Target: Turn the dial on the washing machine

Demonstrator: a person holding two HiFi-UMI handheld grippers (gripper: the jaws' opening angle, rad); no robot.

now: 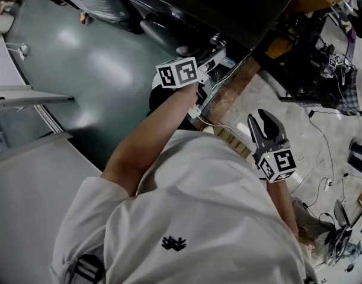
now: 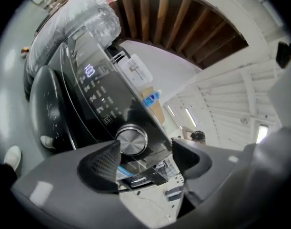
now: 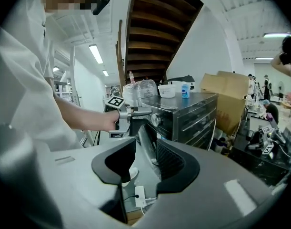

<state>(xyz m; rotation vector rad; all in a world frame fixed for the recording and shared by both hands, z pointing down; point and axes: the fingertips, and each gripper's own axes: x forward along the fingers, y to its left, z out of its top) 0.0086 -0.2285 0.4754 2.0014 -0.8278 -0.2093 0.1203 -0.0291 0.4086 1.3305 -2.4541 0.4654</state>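
L gripper stood wide open & empty, the round metal dial on the washing machine just ahead, untouched. R gripper hung open, empty, well clear. Dial looked rigid, smooth, prob. slippery; best pinched across its rim.

Washing machine stands on glossy grey-green floor
The dark machine sits at twelve o'clock in the head view; at three o'clock, where the flooring turns paler and speckled, loose cables trail across it.
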